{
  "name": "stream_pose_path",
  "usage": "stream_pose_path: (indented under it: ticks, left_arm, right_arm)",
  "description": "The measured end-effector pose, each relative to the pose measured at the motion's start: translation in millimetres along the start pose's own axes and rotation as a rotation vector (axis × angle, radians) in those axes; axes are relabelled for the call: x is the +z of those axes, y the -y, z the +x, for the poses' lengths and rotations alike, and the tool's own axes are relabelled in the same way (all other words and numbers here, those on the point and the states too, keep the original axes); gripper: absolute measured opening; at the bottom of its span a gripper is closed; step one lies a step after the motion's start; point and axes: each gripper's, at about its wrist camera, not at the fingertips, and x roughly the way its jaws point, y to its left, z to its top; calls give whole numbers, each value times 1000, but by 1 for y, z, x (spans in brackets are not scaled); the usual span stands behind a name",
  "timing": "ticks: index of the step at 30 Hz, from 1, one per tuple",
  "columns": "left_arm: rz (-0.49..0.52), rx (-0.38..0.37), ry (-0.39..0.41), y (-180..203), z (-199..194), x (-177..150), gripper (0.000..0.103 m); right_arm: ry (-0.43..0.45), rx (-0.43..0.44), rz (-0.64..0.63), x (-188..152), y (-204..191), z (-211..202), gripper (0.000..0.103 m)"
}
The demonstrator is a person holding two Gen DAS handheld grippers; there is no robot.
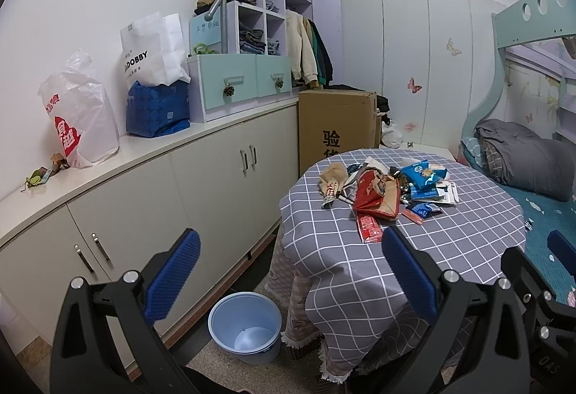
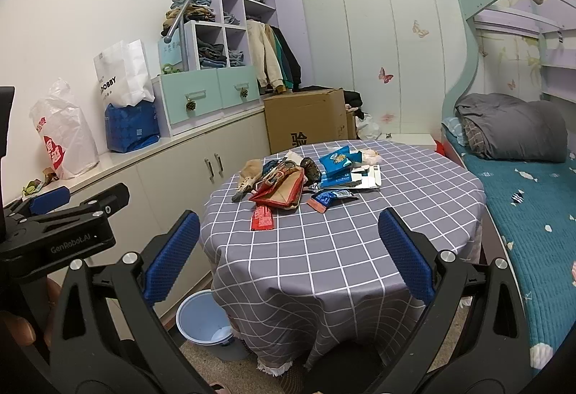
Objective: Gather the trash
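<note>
Right wrist view: we're holding both grippers wide open and empty, right gripper [image 2: 288, 250] facing the wrapper pile [image 2: 306, 178] mid-table straight ahead, left gripper [image 1: 291, 271] offset left, nearer the blue bin [image 1: 245, 326] on the floor.

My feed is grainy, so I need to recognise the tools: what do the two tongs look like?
Both match. The left tongs and right tongs have black angular frames with silver bolts and two fingers faced with blue dotted pads. In the right view, the left tool's black body carries white "GenRobot.AI" lettering. No cables show.
</note>
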Motion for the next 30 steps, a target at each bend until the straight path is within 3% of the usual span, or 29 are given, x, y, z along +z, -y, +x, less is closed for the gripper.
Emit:
stream_pose_path:
  ticks: [30]
  left_arm:
    - [-2,9,-13,1,3,4,99]
  right_arm:
    - [-21,10,16,2,-2,3,97]
